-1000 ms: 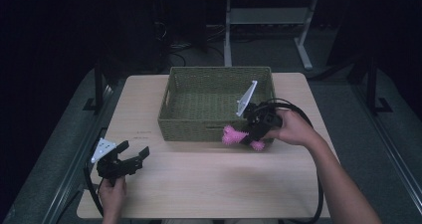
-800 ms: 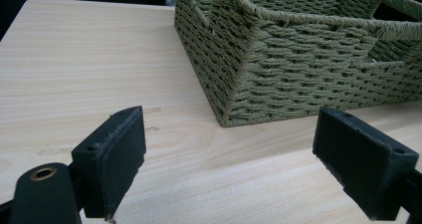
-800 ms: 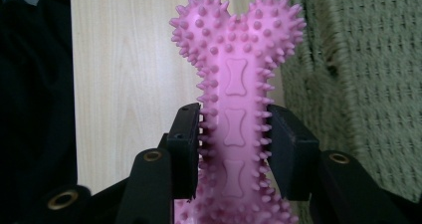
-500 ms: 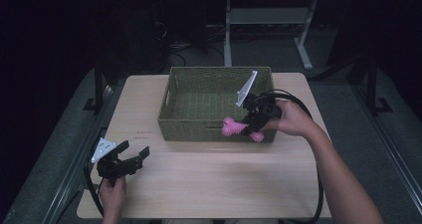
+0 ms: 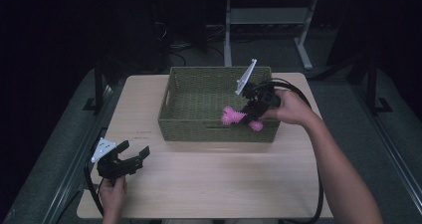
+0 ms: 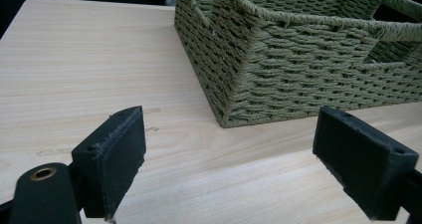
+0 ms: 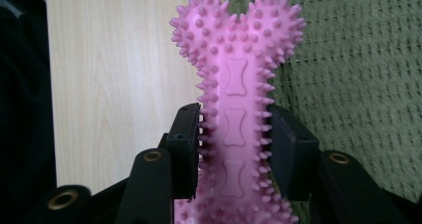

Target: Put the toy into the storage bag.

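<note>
L to R. Left tongs (image 5: 130,157): parked at the near-left of the pale wood-grain desk (image 5: 209,184), jaws spread wide w/ nothing between them, same spot as 1 s ago.

Centre: olive-green woven rectangular basket (image 5: 199,119), unmoved.

Right tongs (image 5: 249,115): clamped on the shank of the pink spiked rubber bone-shaped chew toy (image 5: 234,117). Change over the last second: toy has travelled from in front of the basket's near wall, up and over the near-right rim; one knobbed end now hangs inside the basket, the other end (image 5: 257,126) sits at the rim.

Judgement: transfer nearly done; lower and release remain.

Markings: raised bone motifs along the toy's shank (image 7: 234,119); no readable text or brand anywhere.
</note>
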{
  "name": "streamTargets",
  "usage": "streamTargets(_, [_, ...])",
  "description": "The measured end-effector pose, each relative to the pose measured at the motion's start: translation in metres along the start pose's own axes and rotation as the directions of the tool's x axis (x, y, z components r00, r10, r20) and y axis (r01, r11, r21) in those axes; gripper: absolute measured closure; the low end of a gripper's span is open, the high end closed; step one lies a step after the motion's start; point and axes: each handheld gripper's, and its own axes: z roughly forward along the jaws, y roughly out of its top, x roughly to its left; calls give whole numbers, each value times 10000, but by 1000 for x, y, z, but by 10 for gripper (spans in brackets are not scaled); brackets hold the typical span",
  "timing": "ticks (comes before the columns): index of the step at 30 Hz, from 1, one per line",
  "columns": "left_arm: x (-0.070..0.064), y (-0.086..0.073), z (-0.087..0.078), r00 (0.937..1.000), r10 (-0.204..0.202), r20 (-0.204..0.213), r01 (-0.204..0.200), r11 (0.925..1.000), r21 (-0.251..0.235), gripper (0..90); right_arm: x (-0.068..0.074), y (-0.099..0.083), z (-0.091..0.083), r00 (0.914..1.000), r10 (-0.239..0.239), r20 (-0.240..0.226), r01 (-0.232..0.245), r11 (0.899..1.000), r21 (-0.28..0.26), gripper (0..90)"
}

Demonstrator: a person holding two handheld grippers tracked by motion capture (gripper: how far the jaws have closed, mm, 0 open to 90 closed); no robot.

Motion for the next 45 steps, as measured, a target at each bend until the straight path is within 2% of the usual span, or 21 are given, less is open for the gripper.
streamTargets(5, [0,0,0,10000,-26,-4,26,10000,-18,128,-7,3,-1,9999,60,-89,-60,9999,-86,584])
streamTargets(9, [0,0,0,10000,-41,2,41,10000,-29,128,-15,5,-3,10000,83,-14,-83,9999,106,584])
streamTargets(21, [1,0,0,10000,-46,4,46,10000,-25,128,-38,9,-9,9996,287,-47,-287,9996,-23,584])
streamTargets(28, [2,0,0,10000,-77,18,77,10000,-9,128,-53,7,-2,9987,508,-33,-508,9987,31,583])
streamTargets(45, [2,0,0,10000,-80,-2,80,10000,-23,129,-70,2,14,9970,764,-117,-760,9966,334,583])
